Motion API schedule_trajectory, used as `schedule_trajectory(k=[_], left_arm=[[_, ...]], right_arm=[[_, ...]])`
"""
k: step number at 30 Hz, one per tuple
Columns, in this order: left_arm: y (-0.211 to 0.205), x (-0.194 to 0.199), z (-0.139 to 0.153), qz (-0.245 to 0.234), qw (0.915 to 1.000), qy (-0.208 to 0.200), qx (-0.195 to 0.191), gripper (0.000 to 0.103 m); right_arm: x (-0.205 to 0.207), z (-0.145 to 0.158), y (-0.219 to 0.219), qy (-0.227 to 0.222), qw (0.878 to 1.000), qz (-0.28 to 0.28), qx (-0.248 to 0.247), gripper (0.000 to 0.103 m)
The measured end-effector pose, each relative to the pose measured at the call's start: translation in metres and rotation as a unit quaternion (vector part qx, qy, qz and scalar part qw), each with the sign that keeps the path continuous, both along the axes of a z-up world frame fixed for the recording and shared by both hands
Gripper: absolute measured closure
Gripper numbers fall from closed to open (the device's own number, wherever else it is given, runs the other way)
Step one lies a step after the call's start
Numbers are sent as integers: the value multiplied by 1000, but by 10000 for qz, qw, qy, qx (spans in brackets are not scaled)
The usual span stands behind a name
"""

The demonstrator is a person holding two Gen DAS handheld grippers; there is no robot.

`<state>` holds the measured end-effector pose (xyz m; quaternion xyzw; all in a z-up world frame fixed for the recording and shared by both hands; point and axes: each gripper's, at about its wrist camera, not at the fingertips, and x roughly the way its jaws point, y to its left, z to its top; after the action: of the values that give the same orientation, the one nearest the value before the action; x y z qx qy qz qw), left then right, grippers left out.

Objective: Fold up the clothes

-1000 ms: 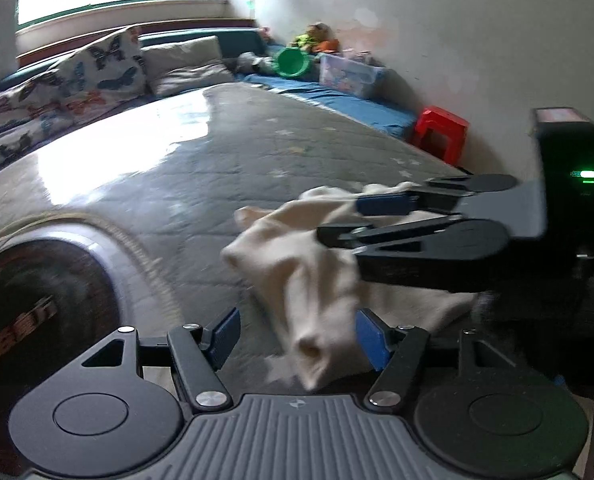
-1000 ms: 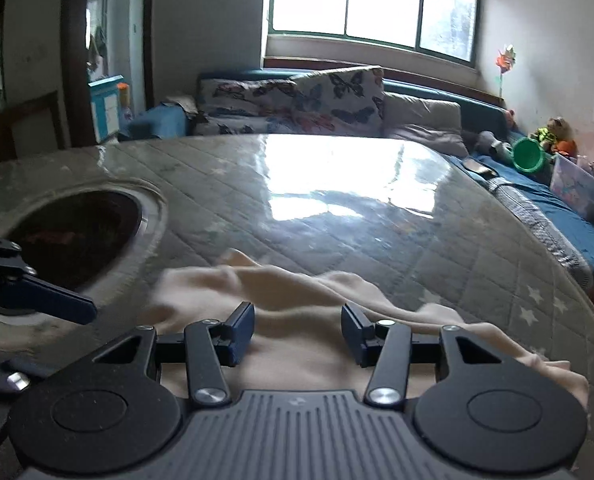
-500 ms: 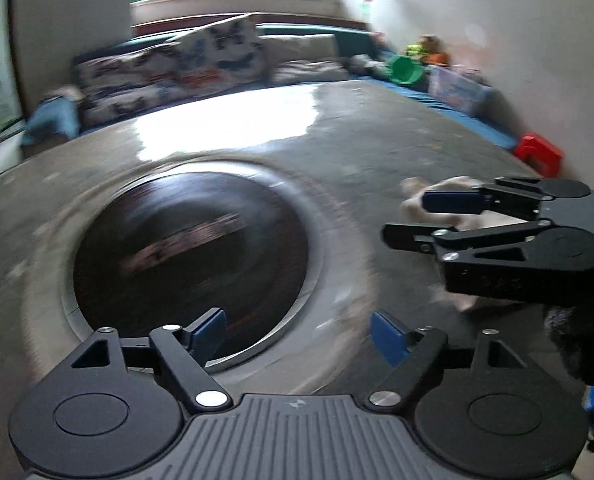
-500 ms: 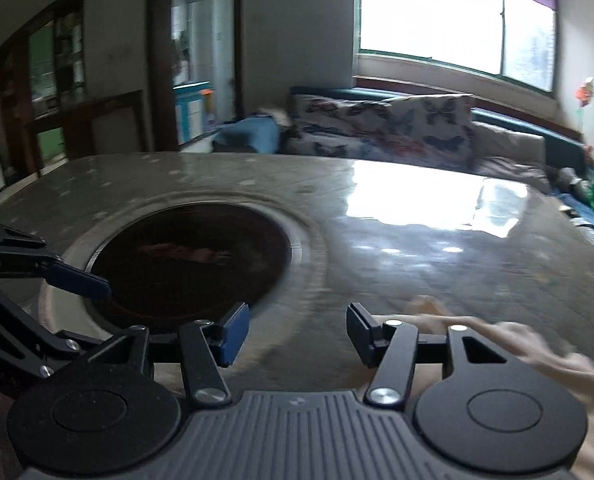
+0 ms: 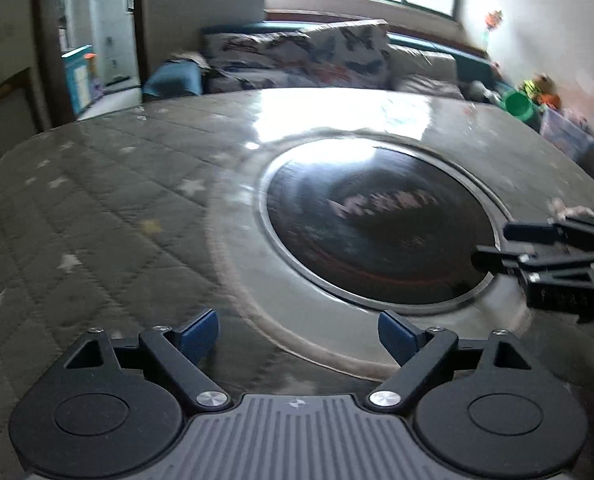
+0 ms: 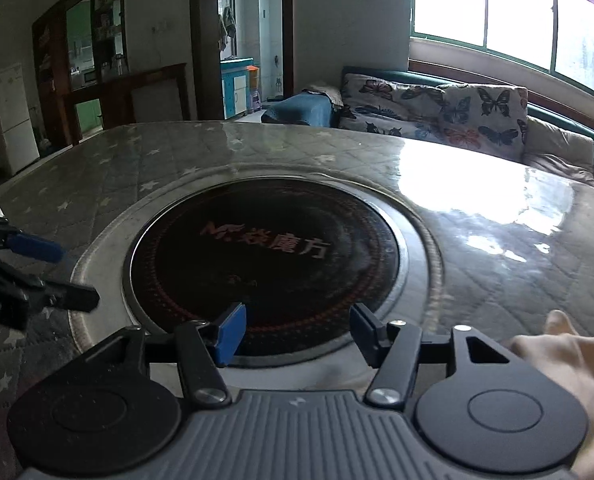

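the cream cloth (image 6: 569, 364) is a pale, soft, rumpled garment, seen only in part: in the right wrist view it lies at the lower right, just beside and partly behind the right claw's (image 6: 295, 330) right-hand body, with one small fold sticking up at its far edge. in the left wrist view only a small blurred scrap of it (image 5: 569, 211) shows, far to the right of the left claw (image 5: 299, 332), just beyond the fingers of the other claw. its full shape and how far it is folded cannot be told.

the left claw has its blue pads wide apart and still opening, with nothing between them, only table surface. the right claw's jaws stand about half apart and are also opening; nothing is gripped, and the cloth lies outside them to the right.

ahead of both claws sits a dark round glass plate (image 6: 265, 256) with reddish lettering, ringed by a metal rim and set into the table (image 5: 97, 216), which is covered by a grey quilted, star-printed cloth under a glossy clear sheet. left of the left claw the quilted top runs bare and wide to its rounded edge. beyond the far edge stands a sofa with butterfly cushions (image 6: 449, 112) under a bright window (image 6: 509, 20), and a doorway opens further left.
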<state>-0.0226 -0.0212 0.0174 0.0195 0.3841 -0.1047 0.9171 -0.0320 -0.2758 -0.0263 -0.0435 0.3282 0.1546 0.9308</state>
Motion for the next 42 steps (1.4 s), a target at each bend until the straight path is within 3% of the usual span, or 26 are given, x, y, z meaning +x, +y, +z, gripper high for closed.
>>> schedule_trajectory(k=[8, 10, 14, 16, 19, 42], left_arm=[[15, 4, -6, 390, 9989, -193, 180, 5], [14, 5, -8, 417, 9985, -251, 233, 2], [12, 2, -13, 447, 9979, -376, 280, 0], [12, -1, -14, 473, 9976, -432, 275, 0], [12, -3, -16, 502, 9971, -499, 278, 0], [13, -2, -17, 515, 9969, -528, 262, 0]], right_arm=[[11, -9, 12, 104, 9999, 94, -58, 32], [14, -10, 15, 124, 9998, 107, -84, 22], [17, -13, 18, 171, 9997, 140, -100, 16], [19, -14, 19, 219, 9996, 141, -91, 6], [19, -15, 21, 253, 9994, 217, -128, 1], [19, -18, 24, 258, 9991, 314, -142, 0]])
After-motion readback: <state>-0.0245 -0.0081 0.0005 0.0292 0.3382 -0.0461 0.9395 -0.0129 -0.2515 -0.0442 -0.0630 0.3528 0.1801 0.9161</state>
